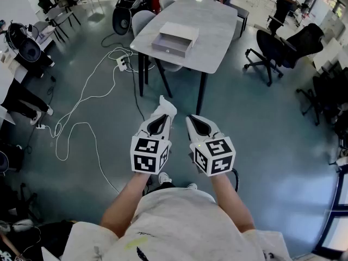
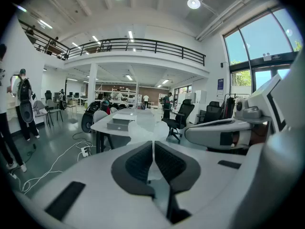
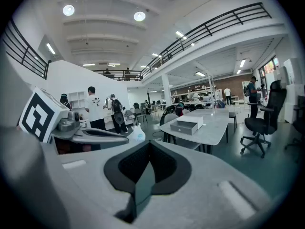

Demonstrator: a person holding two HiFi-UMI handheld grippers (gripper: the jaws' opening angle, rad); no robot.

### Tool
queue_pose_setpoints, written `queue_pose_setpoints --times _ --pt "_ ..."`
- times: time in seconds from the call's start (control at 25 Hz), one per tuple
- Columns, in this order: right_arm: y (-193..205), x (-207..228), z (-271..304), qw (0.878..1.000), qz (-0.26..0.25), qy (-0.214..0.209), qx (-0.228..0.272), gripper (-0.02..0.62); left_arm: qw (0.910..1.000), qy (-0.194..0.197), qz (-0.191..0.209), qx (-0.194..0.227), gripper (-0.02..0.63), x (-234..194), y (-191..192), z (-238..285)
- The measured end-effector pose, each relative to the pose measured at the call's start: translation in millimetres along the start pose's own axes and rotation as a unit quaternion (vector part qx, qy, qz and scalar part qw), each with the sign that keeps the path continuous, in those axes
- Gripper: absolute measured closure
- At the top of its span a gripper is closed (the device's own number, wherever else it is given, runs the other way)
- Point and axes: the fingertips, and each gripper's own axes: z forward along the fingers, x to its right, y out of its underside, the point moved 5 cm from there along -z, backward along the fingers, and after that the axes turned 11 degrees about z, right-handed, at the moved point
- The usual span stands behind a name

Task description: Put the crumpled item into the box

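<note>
Pinching what looks like the crumpled item point(image 1: 167, 105) in left gripper point(image 1: 161, 118); right gripper point(image 1: 197, 123) closed on nothing. Well apart from box point(image 1: 175, 38) on table point(image 1: 217, 31): risk of dropping en route, pinch thin.

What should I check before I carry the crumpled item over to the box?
1. Crumpled item clamped in left hand-held gripper: ok.
2. Right hand-held gripper shut and empty: ok.
3. Box on table, in plain sight: ok.
4. Box within reach: not ok, open floor lies between.
5. Cable on the floor lies left of the straight path: ok.
6. Box opening free: cannot tell.
</note>
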Motion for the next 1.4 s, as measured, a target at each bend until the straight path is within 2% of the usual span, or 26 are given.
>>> queue_pose_setpoints --times 0.24,0.96,1.4 --pt "1.5 -4.3 11.6 1.0 0.017 -0.002 -0.002 0.591 1.0 0.004 -0.004 -0.004 0.586 -11.0 3.7 2.2" --pt "-8.9 -19.8 70.1 1.0 0.01 0.01 -0.008 0.591 0.9996 0.012 -0.026 -0.003 0.586 -75.5 13.3 18.4" --pt "-25.1 17.7 109.1 1.0 0.02 -0.001 -0.009 0.591 0.9993 0.001 -0.032 -0.02 0.586 -96.2 7.9 65.1"
